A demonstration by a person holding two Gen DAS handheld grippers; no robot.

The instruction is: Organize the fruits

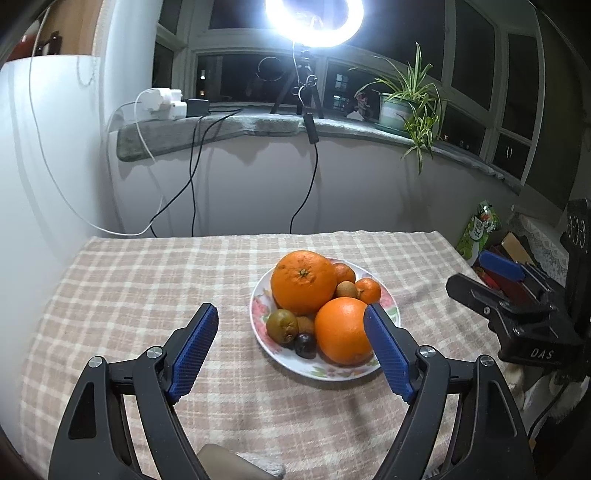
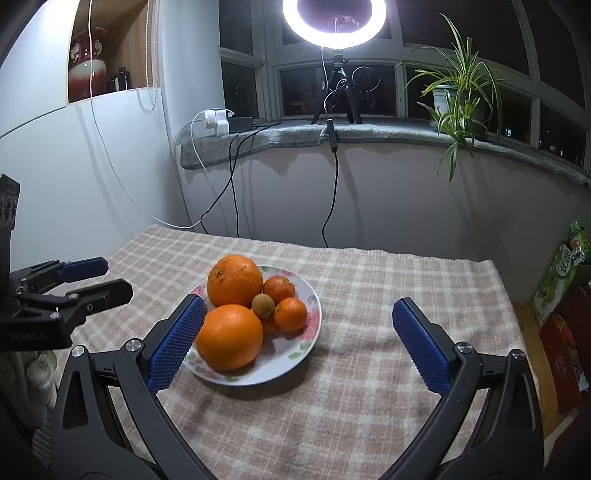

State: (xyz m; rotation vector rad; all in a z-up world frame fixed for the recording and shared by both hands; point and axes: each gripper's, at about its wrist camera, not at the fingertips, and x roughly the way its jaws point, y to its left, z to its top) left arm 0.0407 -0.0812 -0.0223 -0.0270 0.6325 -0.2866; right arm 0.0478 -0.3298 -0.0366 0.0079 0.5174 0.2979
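Both claws (image 1: pixel 291 325) (image 2: pixel 299 321) open, empty; dark plum (image 1: pixel 306 345) only in left view.

Checked tablecloth (image 2: pixel 369 369), lit ring lamp (image 2: pixel 334 22) on tripod, spider plant (image 2: pixel 458 92), perhaps chargers (image 2: pixel 216 122) on the sill.

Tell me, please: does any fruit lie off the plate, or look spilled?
No. All the fruit sits piled on the flowered plate, and the checked tablecloth around it is bare. Both grippers, left and right, are open and empty.
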